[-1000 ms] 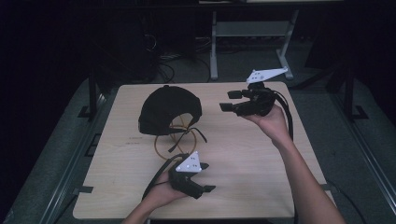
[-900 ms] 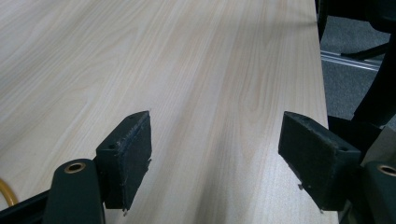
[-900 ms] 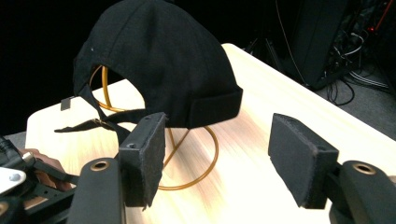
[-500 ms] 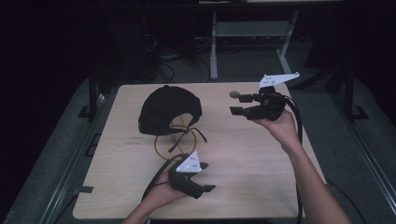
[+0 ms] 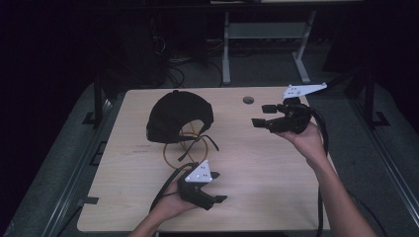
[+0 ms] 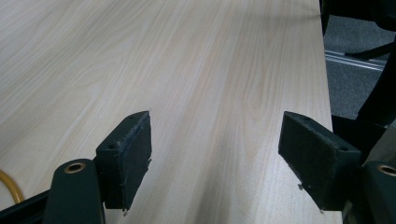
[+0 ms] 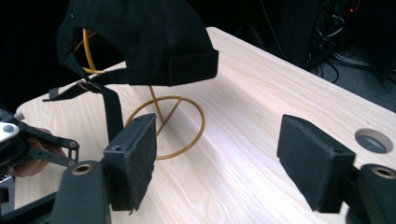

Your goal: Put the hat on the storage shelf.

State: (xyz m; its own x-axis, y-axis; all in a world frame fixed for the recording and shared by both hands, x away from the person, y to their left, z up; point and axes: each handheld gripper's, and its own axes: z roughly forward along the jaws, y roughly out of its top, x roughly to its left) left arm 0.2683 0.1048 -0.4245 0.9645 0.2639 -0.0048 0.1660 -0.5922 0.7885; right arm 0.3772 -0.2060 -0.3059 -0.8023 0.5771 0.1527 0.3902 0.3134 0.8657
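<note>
My black cap sits on its gold wire stand at the table's far left, off the wood so the strap hangs free, while my right gripper aims at it wide open and my left gripper rests low near me, also wide, holding nothing.

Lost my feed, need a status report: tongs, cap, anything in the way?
Left tongs open, low at near edge. Right tongs open, raised, facing black cap. Cap sits on gold wire stand. Nothing between.
</note>
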